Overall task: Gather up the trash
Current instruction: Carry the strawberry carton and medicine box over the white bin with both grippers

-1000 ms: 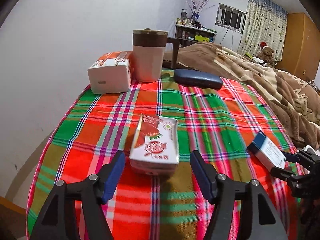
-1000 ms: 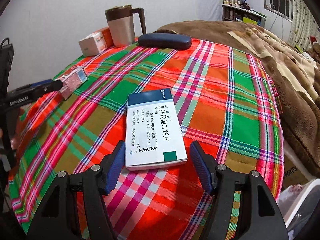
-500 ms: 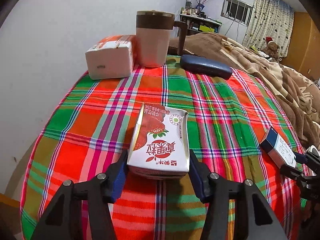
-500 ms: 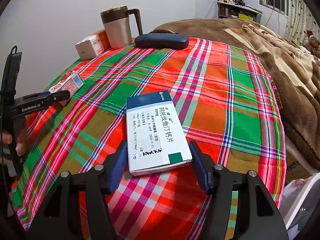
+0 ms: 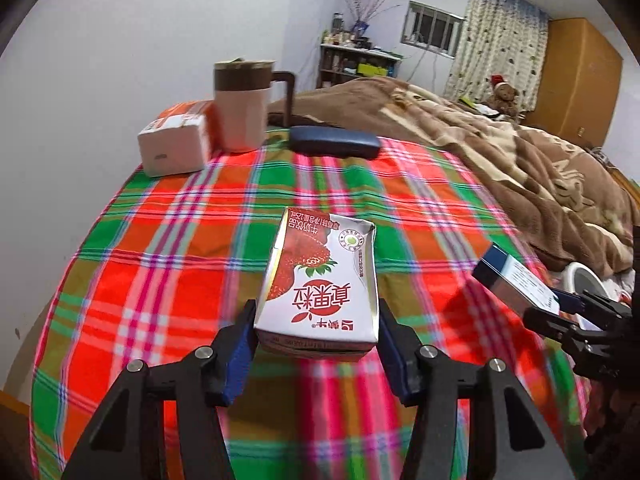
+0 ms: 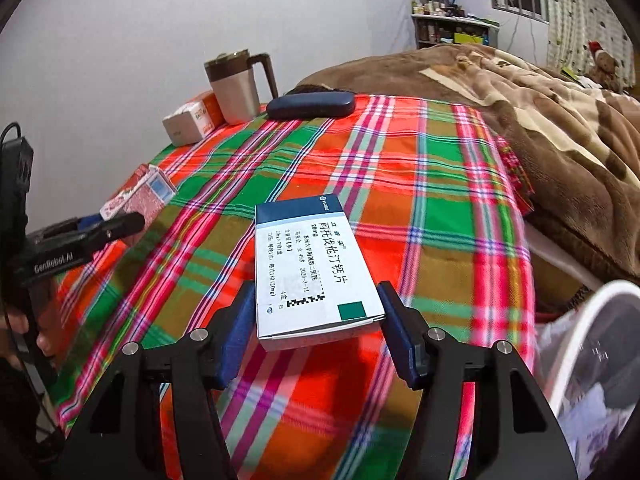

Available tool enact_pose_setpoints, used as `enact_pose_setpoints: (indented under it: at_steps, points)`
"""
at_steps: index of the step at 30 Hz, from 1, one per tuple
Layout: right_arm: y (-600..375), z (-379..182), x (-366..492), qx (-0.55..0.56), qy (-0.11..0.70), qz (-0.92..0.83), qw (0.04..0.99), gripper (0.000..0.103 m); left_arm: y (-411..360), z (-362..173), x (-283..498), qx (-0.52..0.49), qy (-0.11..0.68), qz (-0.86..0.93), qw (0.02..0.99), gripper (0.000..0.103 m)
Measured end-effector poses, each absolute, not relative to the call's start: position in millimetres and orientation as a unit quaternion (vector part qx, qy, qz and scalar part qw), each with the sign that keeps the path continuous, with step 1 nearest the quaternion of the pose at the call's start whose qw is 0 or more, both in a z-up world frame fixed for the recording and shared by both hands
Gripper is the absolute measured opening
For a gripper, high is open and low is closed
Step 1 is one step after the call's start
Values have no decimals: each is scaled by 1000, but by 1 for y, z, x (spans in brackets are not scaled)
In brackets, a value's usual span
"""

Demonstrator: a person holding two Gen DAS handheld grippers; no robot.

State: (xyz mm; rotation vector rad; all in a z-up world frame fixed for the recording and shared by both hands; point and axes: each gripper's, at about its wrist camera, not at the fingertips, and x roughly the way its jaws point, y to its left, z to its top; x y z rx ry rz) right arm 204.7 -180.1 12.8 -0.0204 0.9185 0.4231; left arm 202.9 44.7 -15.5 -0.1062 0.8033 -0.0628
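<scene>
Strawberry milk carton (image 5: 318,286) sat clamped between the blue pads of the left gripper (image 5: 318,344), its crushed far end pointing to 12 o'clock, lifted clear of the plaid cloth (image 5: 168,280). Jaws had just been closing on it; both pads (image 5: 240,350) pressed its sides.

Medicine box (image 6: 314,268), white with a dark blue band, sat gripped flat between the pads of the right gripper (image 6: 318,334), blue end toward 12 o'clock, raised off the cloth. Jaws had just been closing here too, box between them.

In the left wrist view the right gripper and its box showed at 3 o'clock; in the right wrist view the left gripper and carton showed at 9 o'clock, with fingers of a hand low at the left edge.

At the far edge of the cloth, toward 11–12 o'clock: small white and orange box (image 5: 176,146), touching or just beside a lidded mug (image 5: 242,106), and a dark blue case (image 5: 334,142). Brown blanket (image 5: 500,152) beyond, 1–2 o'clock. White bin rim (image 6: 592,320) at 4 o'clock in the right wrist view.
</scene>
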Motion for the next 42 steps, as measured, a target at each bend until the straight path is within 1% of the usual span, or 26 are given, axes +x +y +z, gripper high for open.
enact_pose_setpoints:
  at_steps: [8, 21, 42]
  points:
    - [-201, 25, 179, 12, 425, 188, 885, 61, 9, -3, 173, -57, 380, -65, 921, 55]
    - [-233, 36, 151, 25, 410, 160, 898, 61, -39, -2, 147, -58, 382, -109, 916, 55]
    - [-294, 42, 127, 51, 400, 92, 911, 61, -118, -1, 140, -29, 384, -184, 904, 55]
